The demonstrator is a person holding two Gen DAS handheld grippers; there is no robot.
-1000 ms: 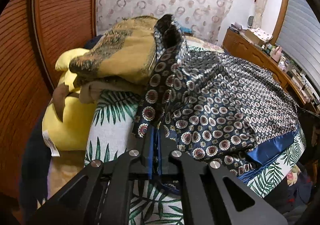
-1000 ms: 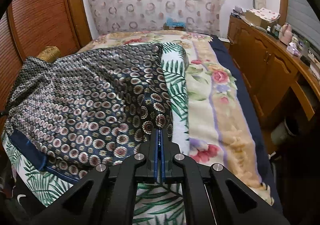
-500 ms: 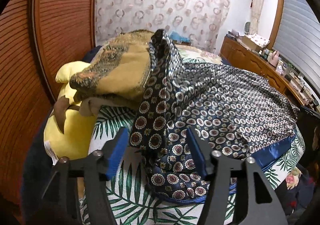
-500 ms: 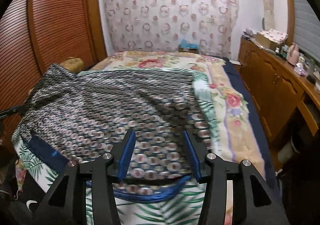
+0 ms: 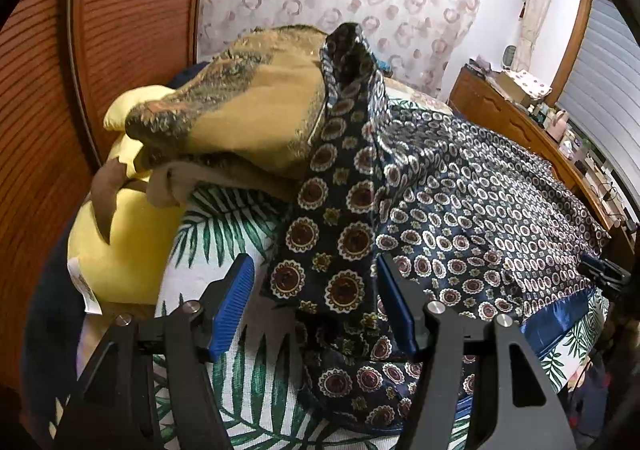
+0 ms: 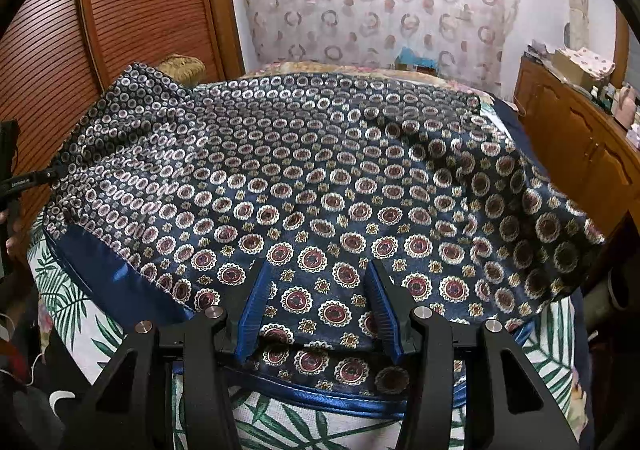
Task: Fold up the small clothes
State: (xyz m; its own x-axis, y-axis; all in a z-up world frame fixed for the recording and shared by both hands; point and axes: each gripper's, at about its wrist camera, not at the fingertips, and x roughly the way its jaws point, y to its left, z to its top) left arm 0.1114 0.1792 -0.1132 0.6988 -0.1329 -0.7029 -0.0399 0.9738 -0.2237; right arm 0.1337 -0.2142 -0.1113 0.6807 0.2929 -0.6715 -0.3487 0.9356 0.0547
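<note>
Your left gripper (image 5: 316, 306) and right gripper (image 6: 318, 306) both gape, released — the navy medallion-print satin garment (image 6: 320, 178) lies spread on the palm-leaf bedspread (image 5: 224, 226), flat for folding.

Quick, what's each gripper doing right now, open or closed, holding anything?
Left gripper: open, holding nothing.
Right gripper: open, holding nothing, over the navy medallion-print garment.
</note>
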